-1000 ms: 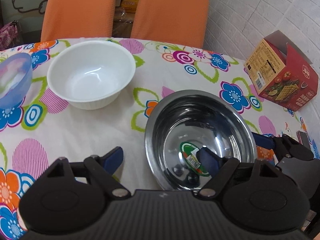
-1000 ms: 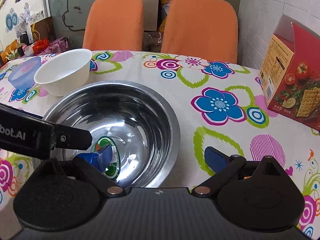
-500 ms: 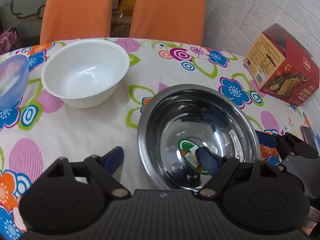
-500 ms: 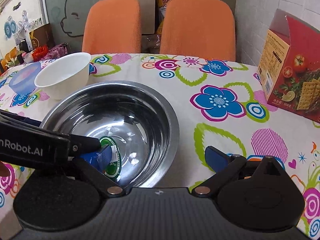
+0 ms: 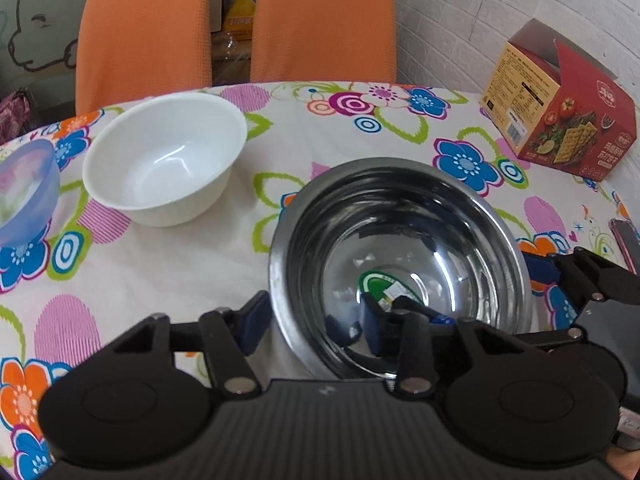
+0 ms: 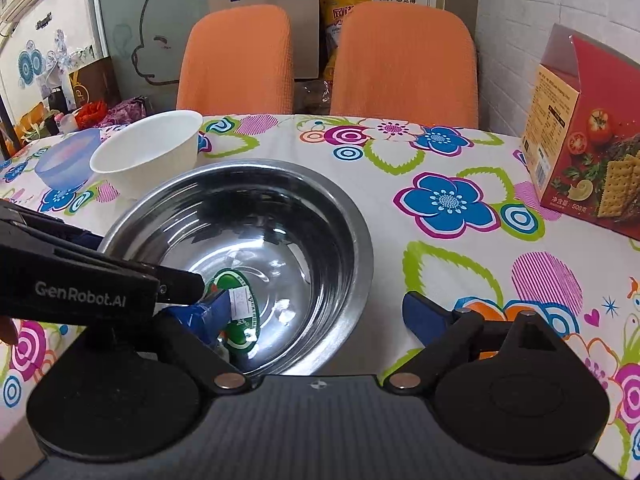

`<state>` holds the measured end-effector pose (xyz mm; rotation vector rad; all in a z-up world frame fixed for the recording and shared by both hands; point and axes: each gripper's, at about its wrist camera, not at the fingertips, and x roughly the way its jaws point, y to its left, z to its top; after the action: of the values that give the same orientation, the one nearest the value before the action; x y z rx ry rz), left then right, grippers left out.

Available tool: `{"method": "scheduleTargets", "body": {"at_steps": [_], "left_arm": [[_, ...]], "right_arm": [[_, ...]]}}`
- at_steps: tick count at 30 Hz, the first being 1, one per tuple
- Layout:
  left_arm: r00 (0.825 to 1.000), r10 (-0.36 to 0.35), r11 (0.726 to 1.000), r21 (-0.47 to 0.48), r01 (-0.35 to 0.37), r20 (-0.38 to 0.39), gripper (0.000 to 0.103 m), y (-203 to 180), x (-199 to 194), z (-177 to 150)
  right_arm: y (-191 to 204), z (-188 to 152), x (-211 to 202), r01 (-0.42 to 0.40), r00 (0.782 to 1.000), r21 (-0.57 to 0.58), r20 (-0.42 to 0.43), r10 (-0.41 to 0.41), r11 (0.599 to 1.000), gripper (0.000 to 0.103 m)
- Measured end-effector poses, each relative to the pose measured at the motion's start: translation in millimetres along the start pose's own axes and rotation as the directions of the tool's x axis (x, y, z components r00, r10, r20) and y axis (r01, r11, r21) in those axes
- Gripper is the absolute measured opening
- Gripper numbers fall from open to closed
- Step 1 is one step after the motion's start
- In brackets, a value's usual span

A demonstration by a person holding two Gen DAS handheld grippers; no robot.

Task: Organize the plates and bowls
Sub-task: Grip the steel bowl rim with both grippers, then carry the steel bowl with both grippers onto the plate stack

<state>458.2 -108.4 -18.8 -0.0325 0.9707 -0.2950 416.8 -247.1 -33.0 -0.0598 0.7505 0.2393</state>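
Between both grippers: steel bowl (image 5: 400, 256), near rim straddled. Left gripper (image 5: 316, 322) and right gripper (image 6: 316, 316) spread, unclenched. White bowl (image 5: 164, 158) far-left.

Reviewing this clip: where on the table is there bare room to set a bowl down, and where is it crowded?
Free: the cloth between the steel bowl and the cracker box, and the strip between it and the orange chairs. Crowded: the far left, where the white bowl and blue bowl sit close together.

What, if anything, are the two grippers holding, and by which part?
It cannot be told. The left gripper straddles the near rim of the round stainless steel bowl, its grip unclear. The right gripper straddles the rim, open.
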Motion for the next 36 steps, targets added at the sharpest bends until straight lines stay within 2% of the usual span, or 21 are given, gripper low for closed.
{"method": "scheduleTargets", "body": {"at_steps": [2,4,6,9,13,19,26,32,36], "left_arm": [[0.999,-0.036,0.999,-0.015,0.035,-0.021,0.015,0.0,-1.4,0.0],[1.000,-0.007,1.000,0.002,0.007,-0.016,0.015,-2.3,-2.1,-1.5],[0.999,-0.026,1.000,-0.016,0.026,-0.025,0.015,2.3,-4.7,-2.9],[0.997,-0.058,0.998,-0.039,0.057,-0.045,0.015,9.6,-12.4,-6.7],[0.997,-0.061,0.998,-0.025,0.059,-0.047,0.015,12.5,-32.5,-17.6],[0.998,-0.042,0.999,-0.011,0.041,-0.052,0.015,20.7,-68.1,-51.8],[0.998,-0.028,0.999,0.013,0.029,-0.049,0.015,38.6,-118.8,-108.8],[0.998,-0.028,0.999,0.024,0.030,-0.051,0.014,46.8,-143.3,-146.1],[0.998,-0.048,0.998,0.046,0.049,-0.036,0.014,42.6,-153.9,-164.9]], "right_arm": [[8.0,-0.7,-1.5,-0.040,0.999,-0.014,-0.010,0.039,0.999,0.078],[18.2,-0.3,-6.5,-0.039,0.999,-0.027,-0.006,0.039,0.999,0.078],[24.4,0.5,-9.6,-0.021,1.000,-0.056,-0.006,0.020,0.998,0.078],[23.5,-1.0,-15.6,-0.045,0.999,-0.019,-0.030,0.044,0.999,0.078],[38.0,-7.0,-34.1,-0.045,0.999,-0.035,-0.023,0.044,0.998,0.079],[69.4,-28.6,-63.4,-0.065,0.998,-0.062,-0.008,0.065,0.996,0.080],[114.5,-65.2,-104.0,-0.102,0.994,-0.077,0.023,0.104,0.992,0.080],[138.1,-95.7,-127.0,-0.129,0.991,-0.005,0.027,0.129,0.992,0.080],[143.6,-113.0,-142.1,-0.115,0.993,0.045,0.033,0.114,0.992,0.080]]}}
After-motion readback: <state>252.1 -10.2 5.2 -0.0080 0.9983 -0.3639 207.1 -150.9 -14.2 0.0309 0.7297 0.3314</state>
